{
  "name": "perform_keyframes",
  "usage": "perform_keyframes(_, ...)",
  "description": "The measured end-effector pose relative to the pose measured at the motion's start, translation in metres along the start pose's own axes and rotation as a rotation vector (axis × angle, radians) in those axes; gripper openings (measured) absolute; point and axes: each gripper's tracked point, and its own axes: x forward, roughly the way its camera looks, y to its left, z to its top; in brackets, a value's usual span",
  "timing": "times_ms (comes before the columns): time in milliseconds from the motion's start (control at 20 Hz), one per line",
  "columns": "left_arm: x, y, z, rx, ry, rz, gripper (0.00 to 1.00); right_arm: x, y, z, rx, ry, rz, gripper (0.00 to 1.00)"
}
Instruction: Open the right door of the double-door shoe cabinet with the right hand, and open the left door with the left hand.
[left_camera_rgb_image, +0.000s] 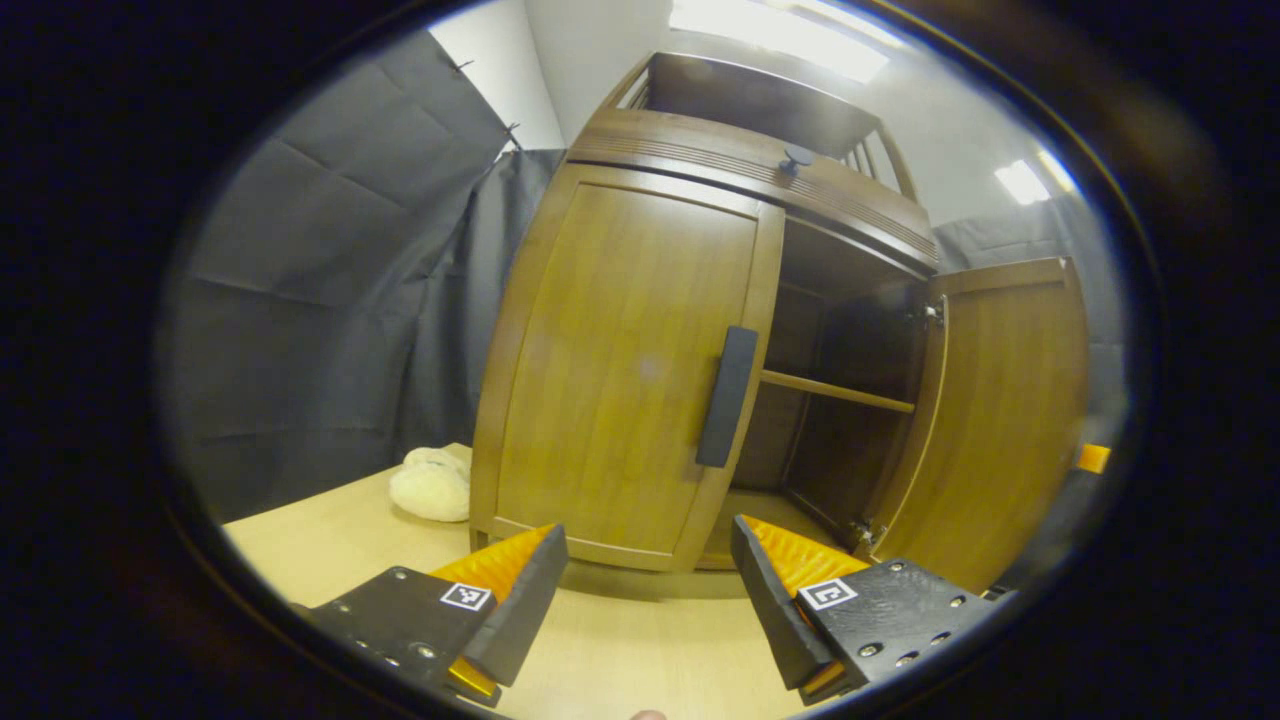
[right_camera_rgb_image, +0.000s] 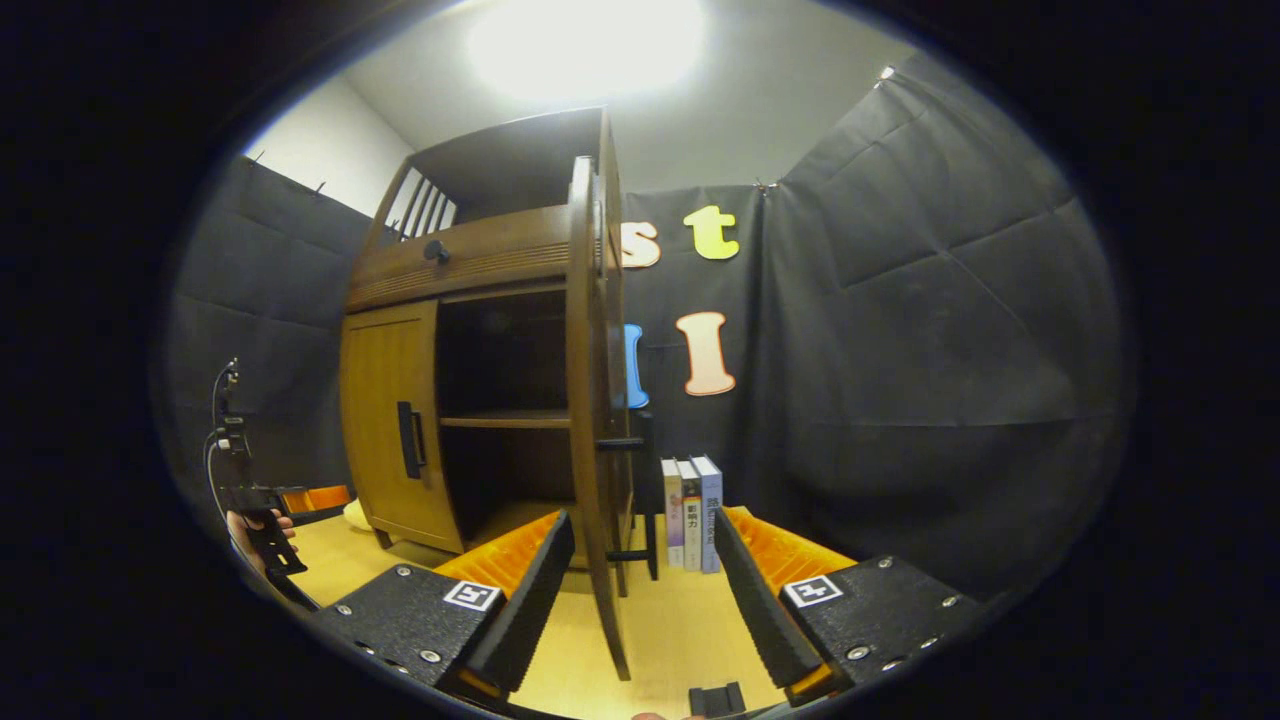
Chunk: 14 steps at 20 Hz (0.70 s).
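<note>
Left door handle (left_camera_rgb_image: 727, 396) — upright bar on the closed left door (left_camera_rgb_image: 625, 370), straight ahead of and above the spread, empty left hand-held gripper (left_camera_rgb_image: 650, 590) — nearer than the right hand-held gripper (right_camera_rgb_image: 640, 590), spread astride the open right door's (right_camera_rgb_image: 592, 400) edge.

The shoe cabinet (left_camera_rgb_image: 620, 380) at the centre of the left gripper view is warm honey-brown wood with faint vertical grain; its open inside (left_camera_rgb_image: 850, 340) reads dark brown. The left door's handle (left_camera_rgb_image: 727, 396) is matte black, as is the small knob (left_camera_rgb_image: 797, 157) above. A cream plush toy (left_camera_rgb_image: 432, 485) lies lower left on the pale yellow tabletop (left_camera_rgb_image: 620, 650). In the right gripper view, lower centre, three books (right_camera_rgb_image: 691, 512) show white, grey and light-blue spines.
</note>
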Motion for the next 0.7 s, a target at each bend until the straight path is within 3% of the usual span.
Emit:
perform_keyframes(50,0.0,0.001,0.0,-0.003,-0.001,0.003,0.99,-0.001,0.012,0.004,-0.003,-0.013,0.032,0.93)
perform_keyframes(200,0.001,0.004,0.002,0.001,-0.01,0.021,0.99,0.004,0.054,0.018,-0.002,-0.05,0.14,0.92)
perform_keyframes(450,0.001,0.01,0.011,0.073,-0.064,0.049,0.99,0.031,0.097,0.014,0.041,-0.031,0.247,0.93)
perform_keyframes(700,-0.001,-0.008,0.039,0.116,-0.145,-0.003,0.94,0.07,0.118,0.021,-0.042,-0.053,0.244,0.93)
